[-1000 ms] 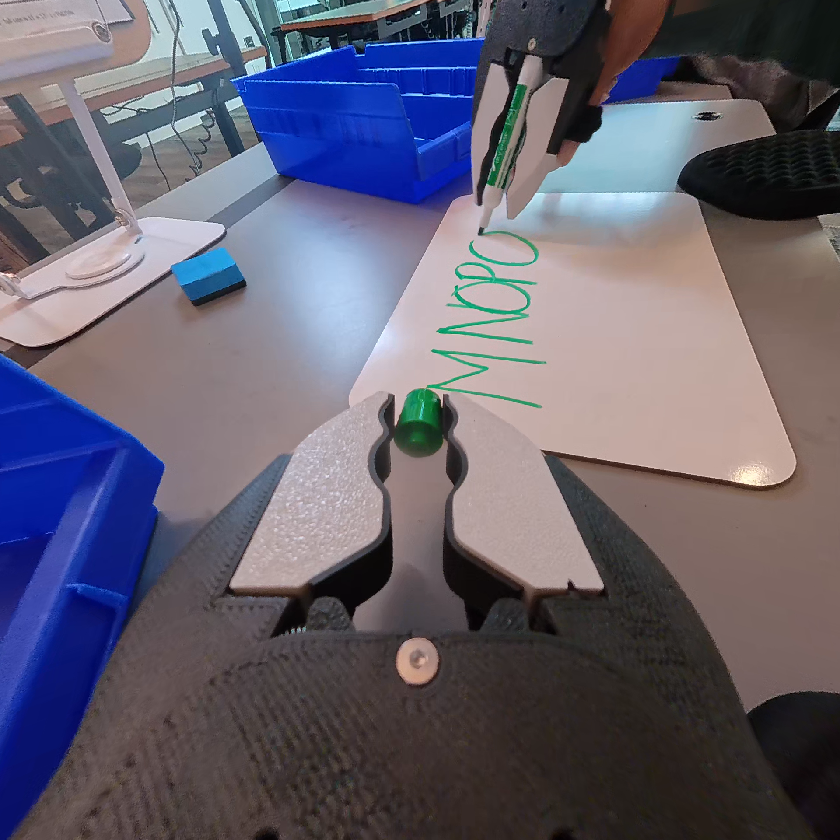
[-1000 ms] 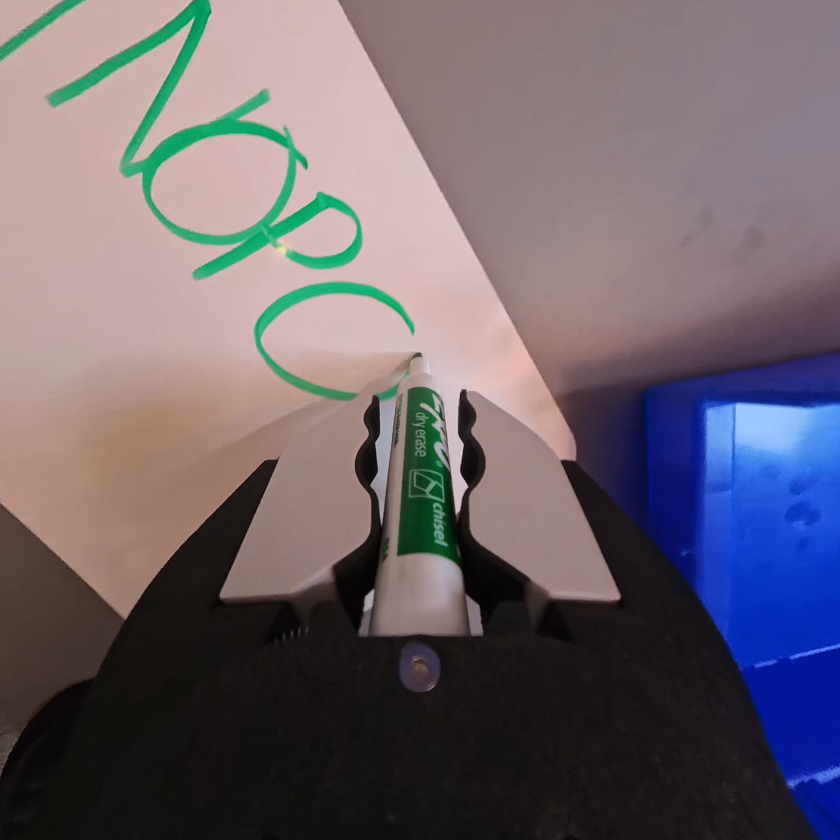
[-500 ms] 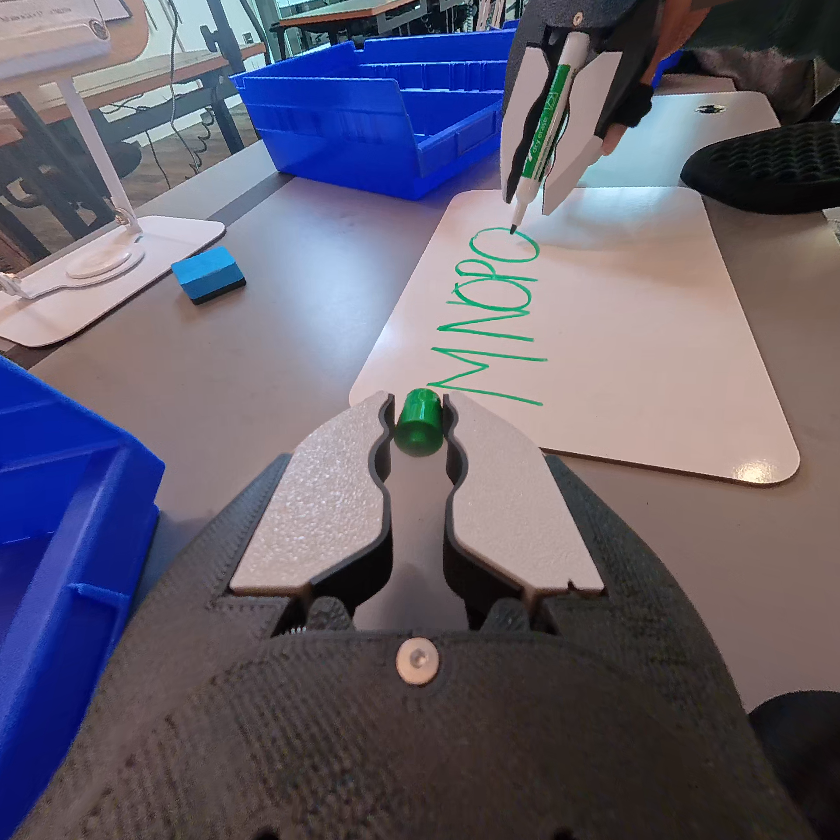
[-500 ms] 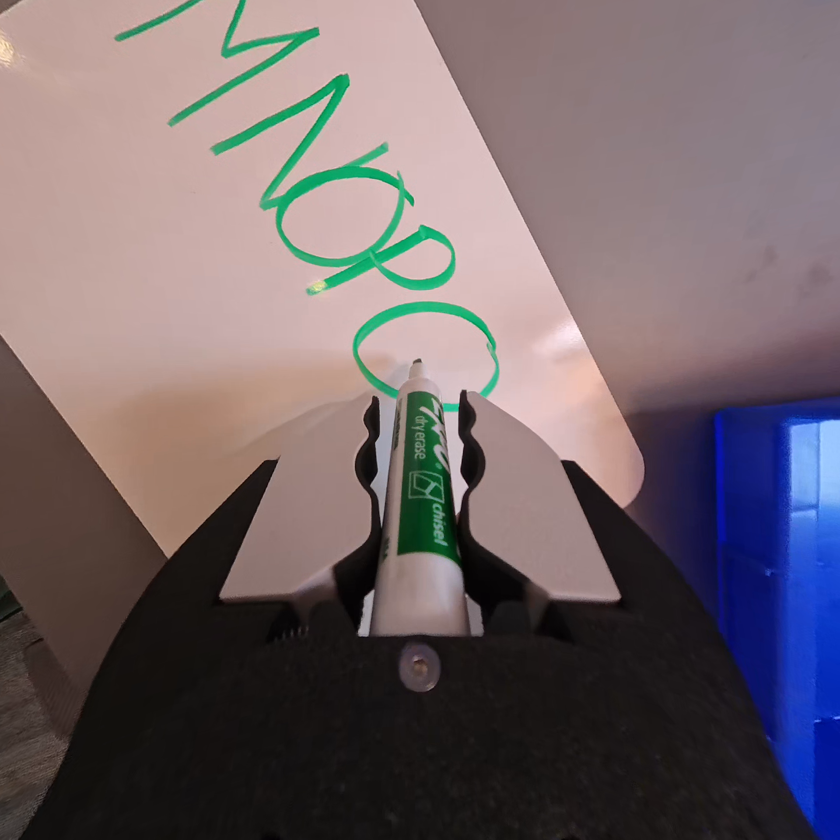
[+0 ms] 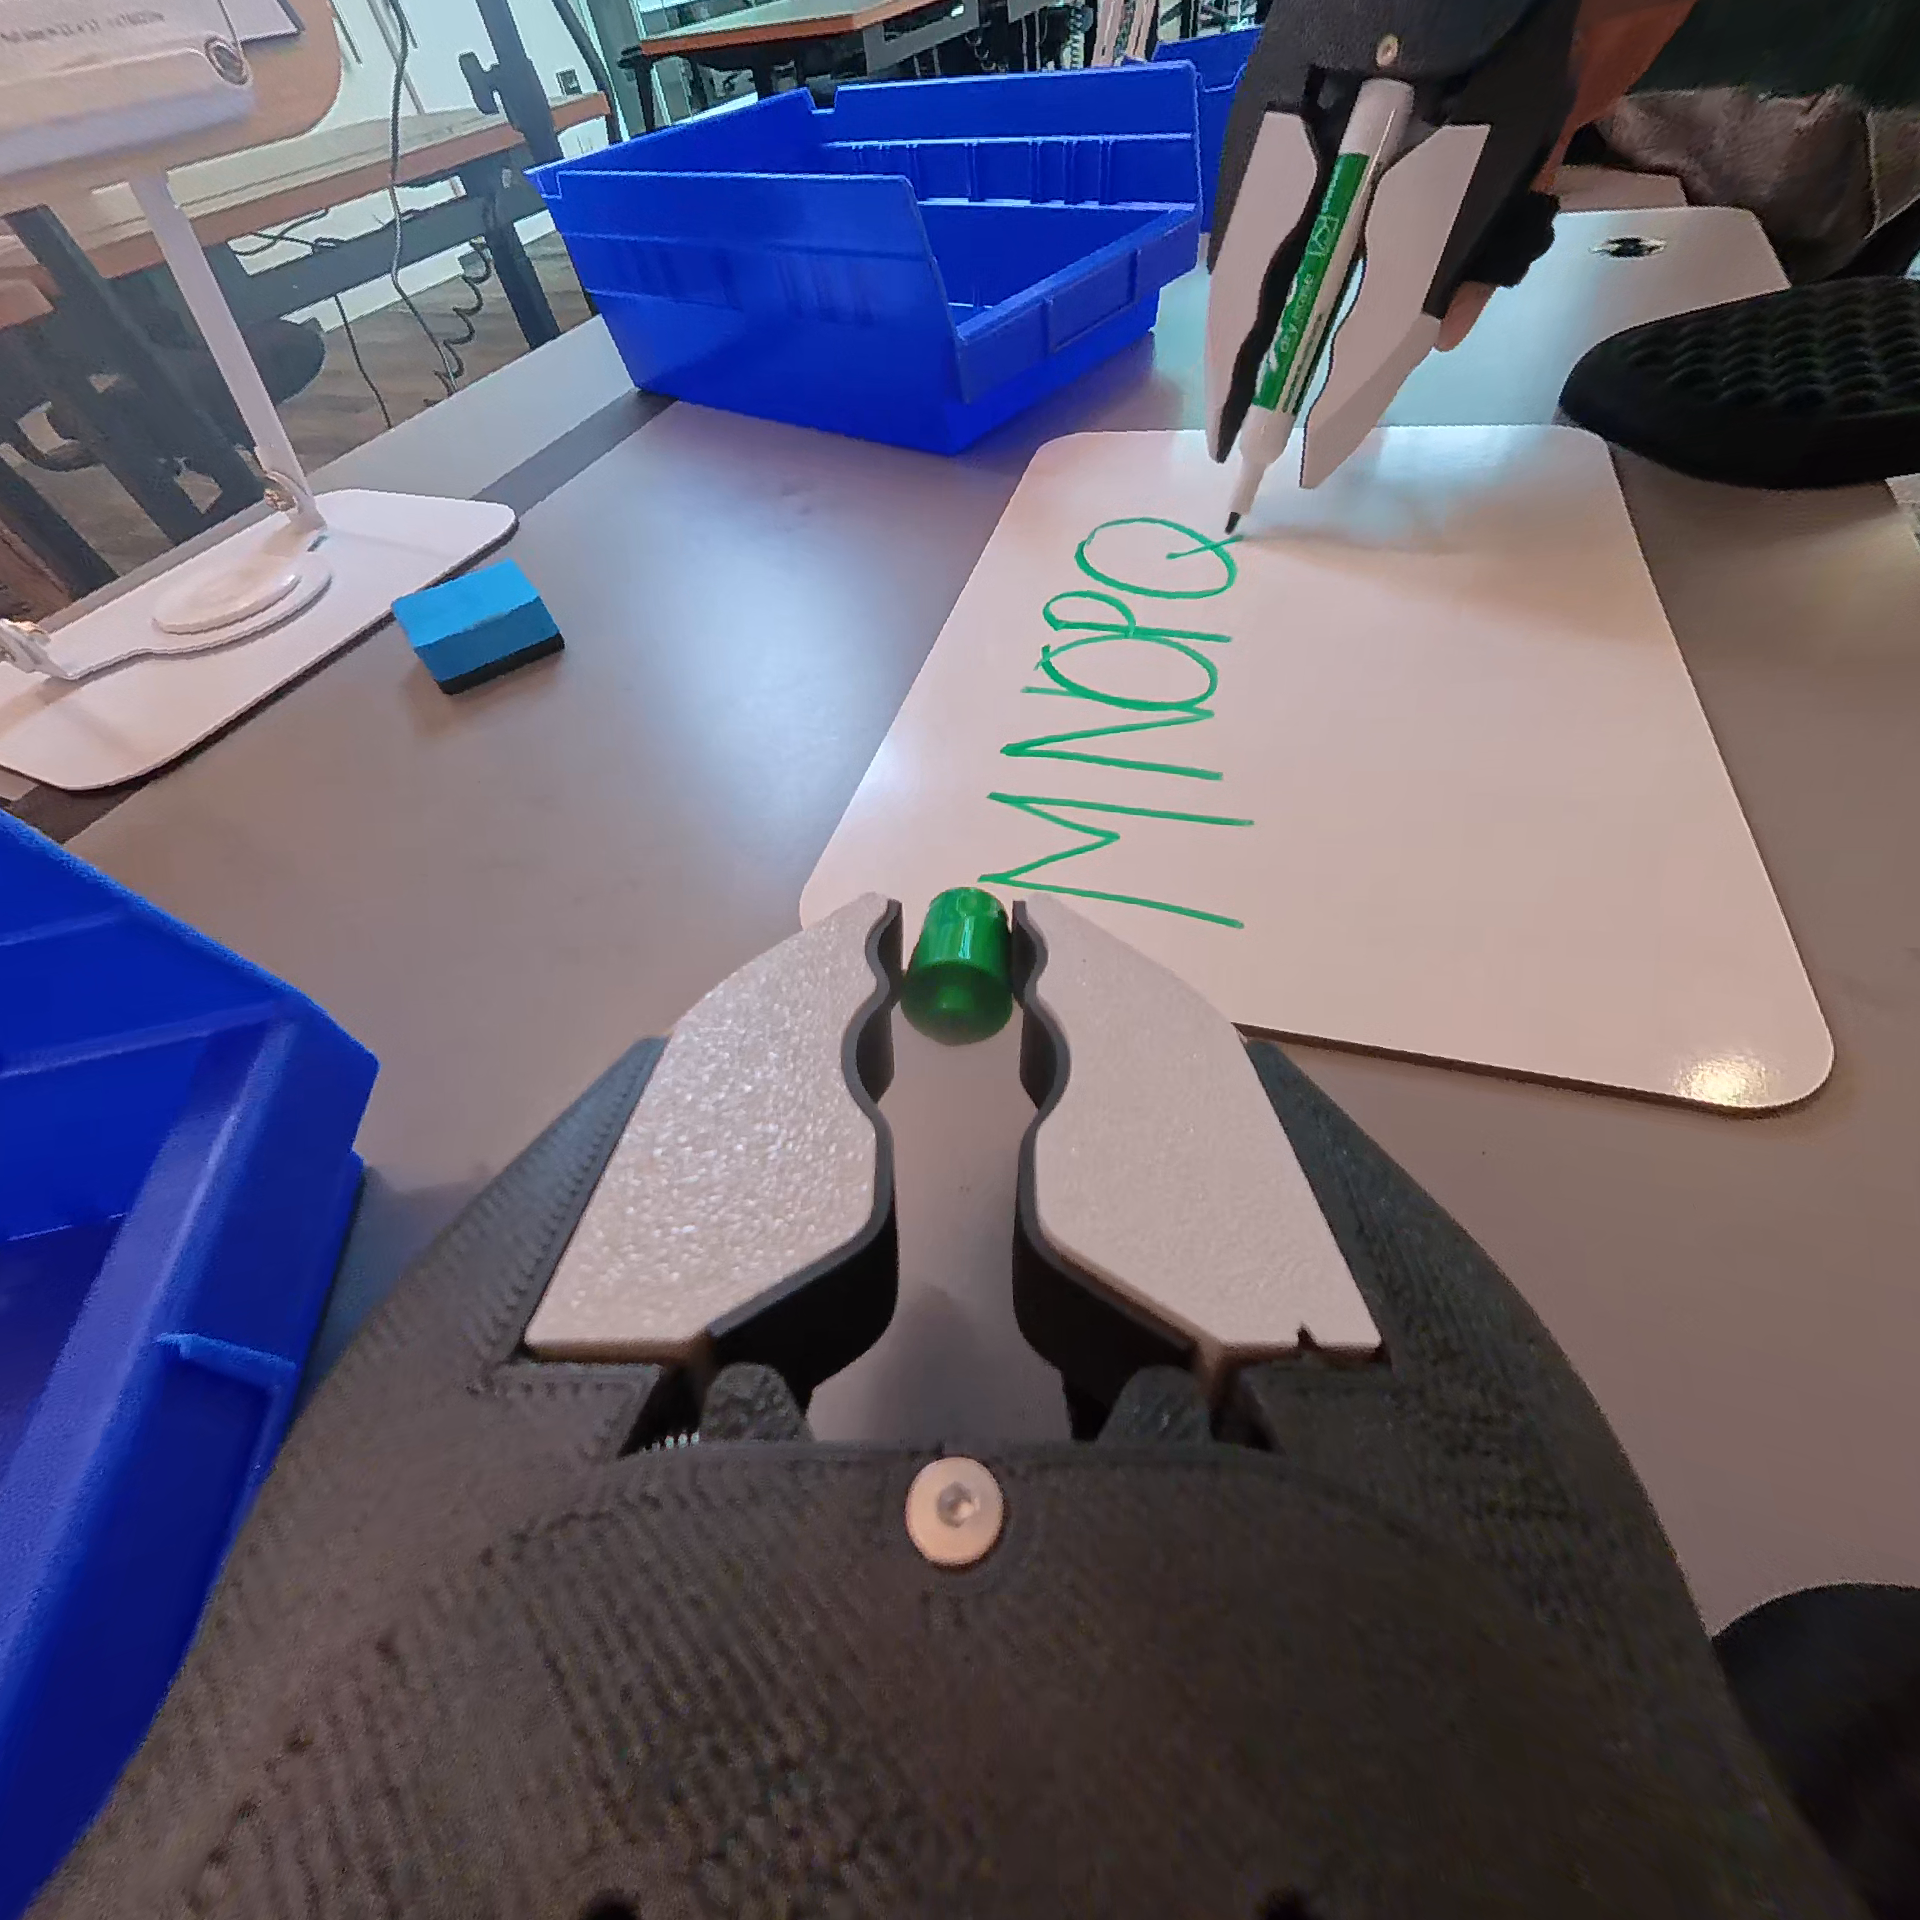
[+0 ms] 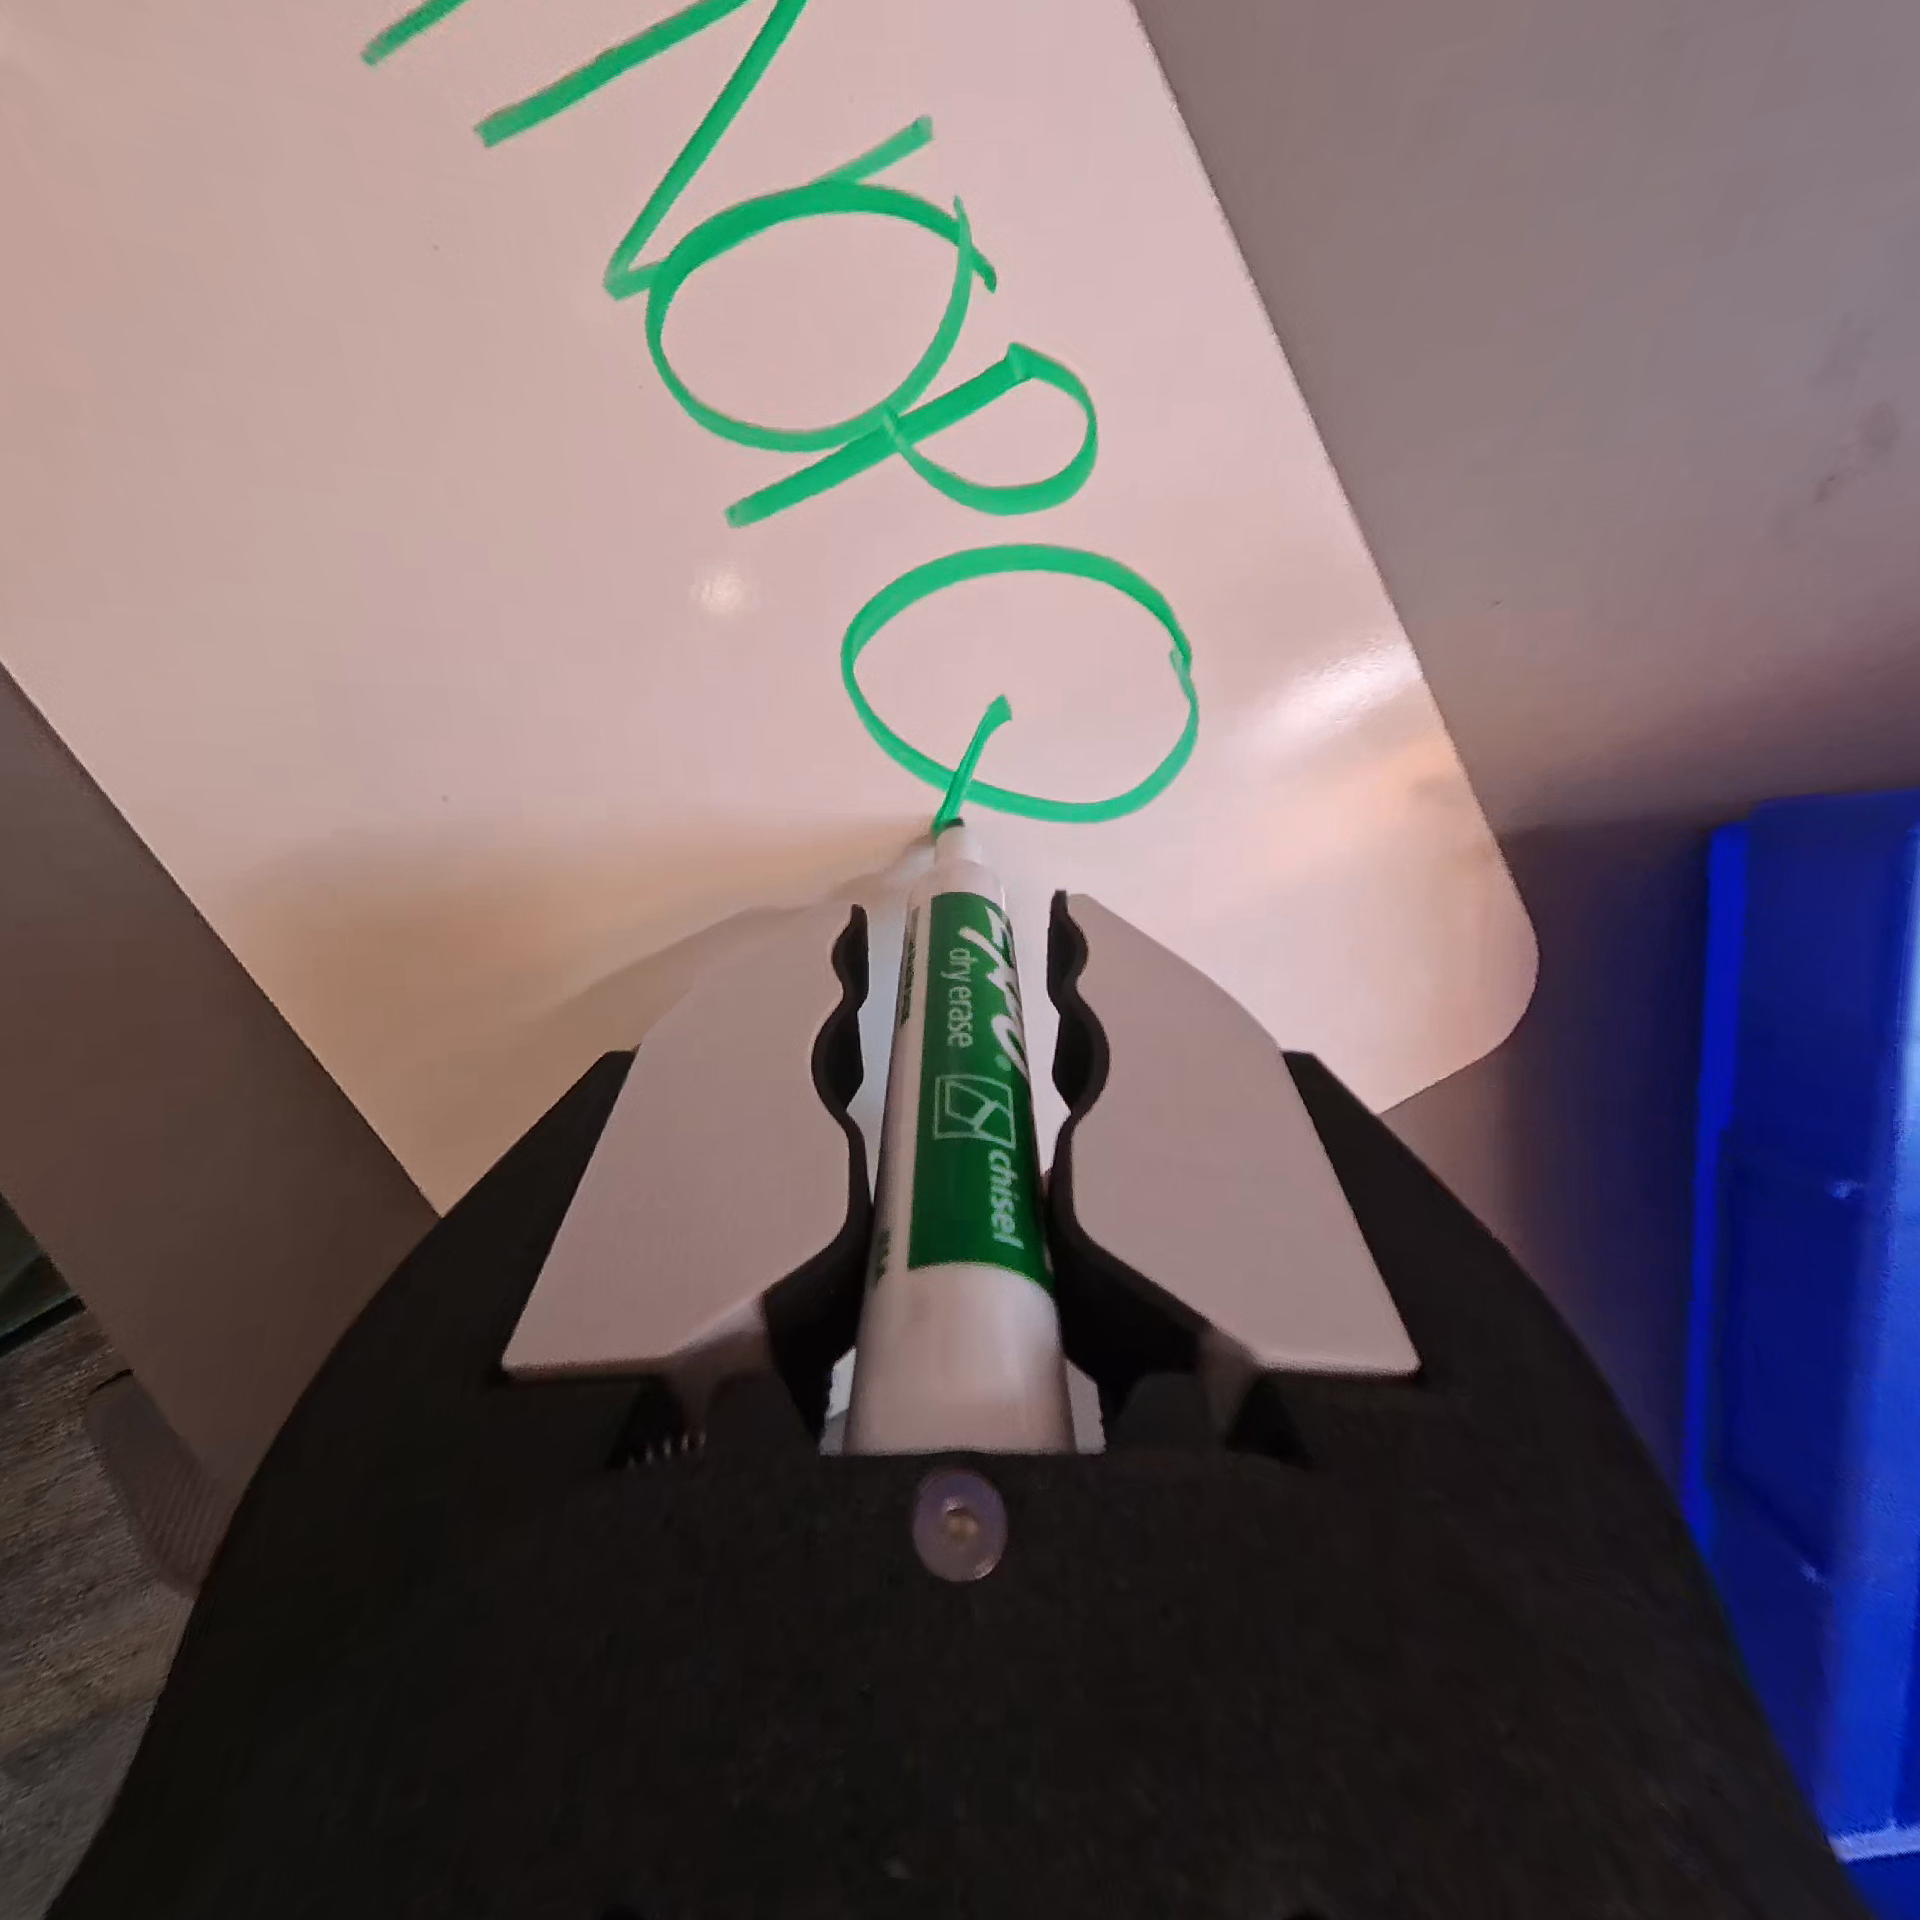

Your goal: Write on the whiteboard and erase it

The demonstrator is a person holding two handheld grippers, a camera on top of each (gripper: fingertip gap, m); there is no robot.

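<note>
White glossy whiteboard (image 5: 1455,727) — rounded corners (green lettering (image 5: 1132,717)), lying flat.

Left wrist view: low over the grey table (image 5: 644,831), looking far along the whiteboard (image 5: 1455,779). Right wrist view: close, steeply down. Shared: the whiteboard (image 6: 364,468) and green writing (image 5: 1132,717).

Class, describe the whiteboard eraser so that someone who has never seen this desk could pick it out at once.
Start at the white whiteboard lying flat on the grey table, then look left across the bare tabletop. The eraser lies there, just right of a white stand base. It is the only small block: light blue on top, black underneath.
</note>
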